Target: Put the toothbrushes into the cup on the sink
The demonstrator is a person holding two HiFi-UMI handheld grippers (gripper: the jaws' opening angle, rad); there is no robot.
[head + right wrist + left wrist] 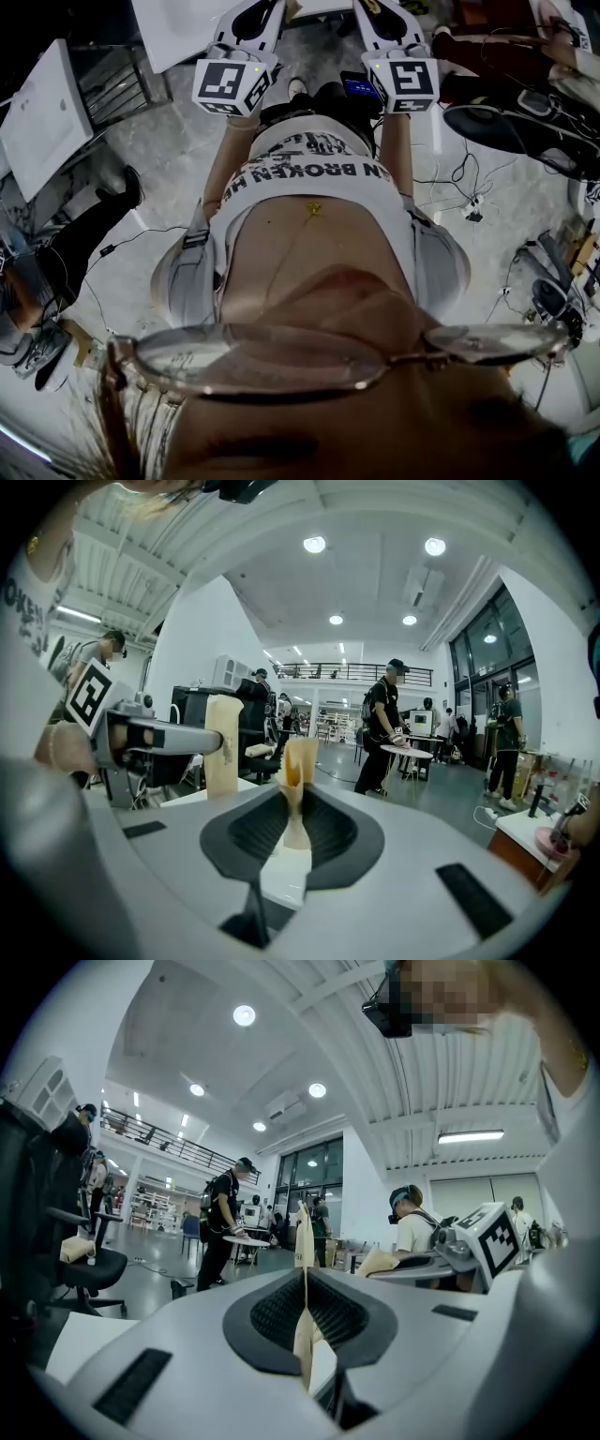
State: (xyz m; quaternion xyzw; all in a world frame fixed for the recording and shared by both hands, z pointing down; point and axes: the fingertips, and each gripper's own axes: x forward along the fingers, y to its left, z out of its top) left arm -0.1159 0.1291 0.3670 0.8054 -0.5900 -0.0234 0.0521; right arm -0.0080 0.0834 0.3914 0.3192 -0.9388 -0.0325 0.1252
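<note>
Person's white shirt (309,173), head view: one line of bold black capitals across the chest, readable part "N BROKEN H", both ends lost at the sides. Smaller dark print on the far side of that line, same shirt, too blurred to read.

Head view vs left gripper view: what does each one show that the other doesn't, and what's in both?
Only the head view: the wearer's glasses, printed shirt and cables on the floor. Only the left gripper view: that the left tool has its jaws together on nothing; ceiling lights; an office chair. Both: the right tool's marker cube. Neither shows a toothbrush, cup or sink.
</note>
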